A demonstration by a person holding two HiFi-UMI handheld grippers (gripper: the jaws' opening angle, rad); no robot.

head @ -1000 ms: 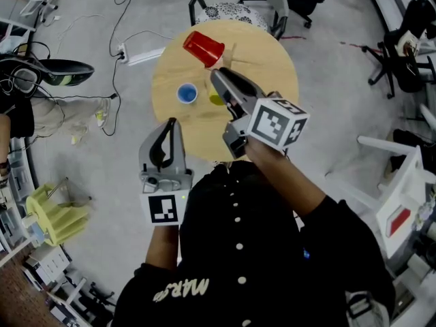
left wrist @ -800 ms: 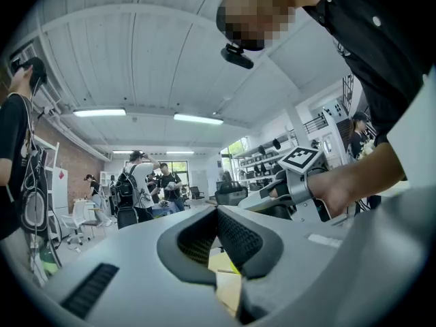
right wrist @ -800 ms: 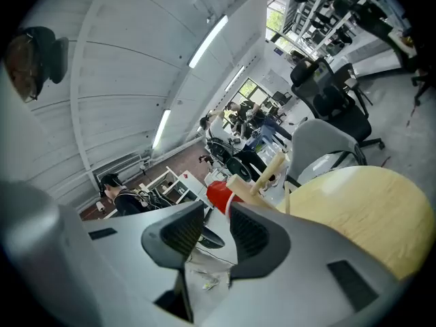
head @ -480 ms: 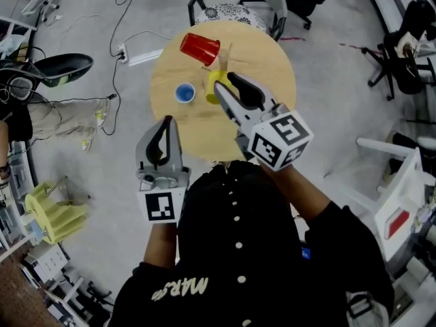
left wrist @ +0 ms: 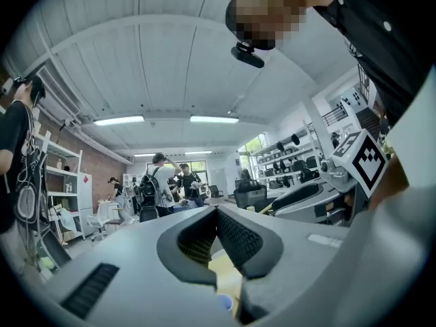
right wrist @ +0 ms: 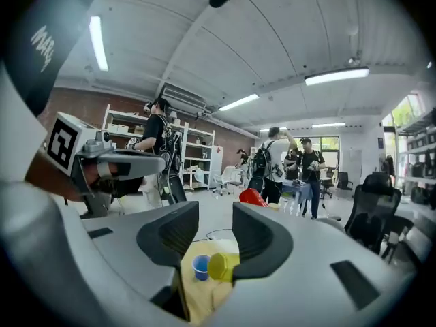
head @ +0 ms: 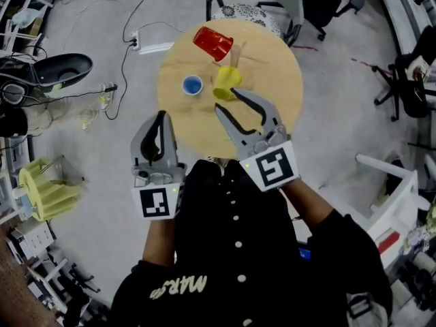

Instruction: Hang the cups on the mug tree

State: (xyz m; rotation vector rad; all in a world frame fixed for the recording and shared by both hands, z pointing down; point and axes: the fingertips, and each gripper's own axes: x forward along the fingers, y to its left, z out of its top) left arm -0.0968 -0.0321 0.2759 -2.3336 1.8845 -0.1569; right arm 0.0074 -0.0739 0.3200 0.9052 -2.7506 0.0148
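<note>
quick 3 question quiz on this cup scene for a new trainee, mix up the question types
1. True or false: the blue cup stands upright on the round table.
2. Which cup lies closest to the tips of the right tool? A the red cup, B the yellow cup, C the blue cup.
3. Fill in: the jaws of the left tool are ____.

Key
1. True.
2. B. The right tool's jaws have just been opening, and nothing is between them.
3. Shut, on nothing.
</note>
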